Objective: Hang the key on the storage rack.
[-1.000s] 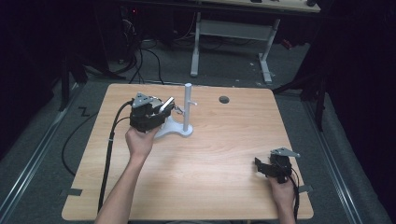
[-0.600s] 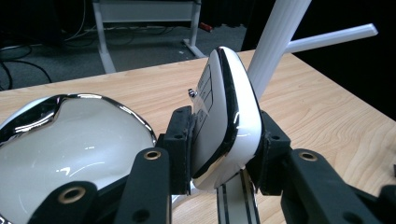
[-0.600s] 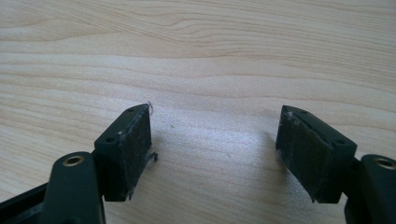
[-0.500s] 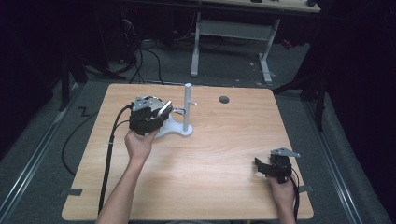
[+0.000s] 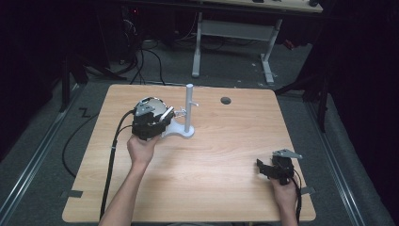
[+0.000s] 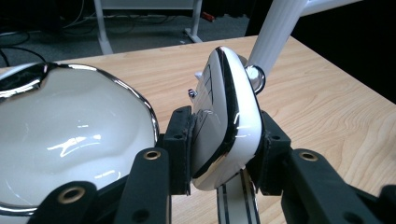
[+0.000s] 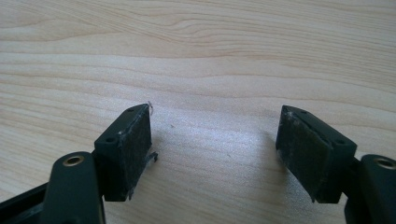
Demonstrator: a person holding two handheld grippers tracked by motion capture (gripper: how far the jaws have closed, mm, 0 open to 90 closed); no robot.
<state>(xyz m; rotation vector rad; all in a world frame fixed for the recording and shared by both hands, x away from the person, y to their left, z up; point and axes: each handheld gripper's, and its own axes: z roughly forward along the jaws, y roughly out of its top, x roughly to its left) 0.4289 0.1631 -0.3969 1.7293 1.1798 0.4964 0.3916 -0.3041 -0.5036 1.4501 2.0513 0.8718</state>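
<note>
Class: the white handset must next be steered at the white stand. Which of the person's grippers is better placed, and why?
Left. The left gripper is clamped on the white handset, right beside the stand's post. The right gripper is open, empty, near the table's opposite front corner.

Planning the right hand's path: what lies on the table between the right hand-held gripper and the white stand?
Nothing: the high view shows bare wood from the right hand-held gripper to the white stand.

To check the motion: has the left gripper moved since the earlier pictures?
No. The left gripper stays beside the white upright stand, as before.
</note>
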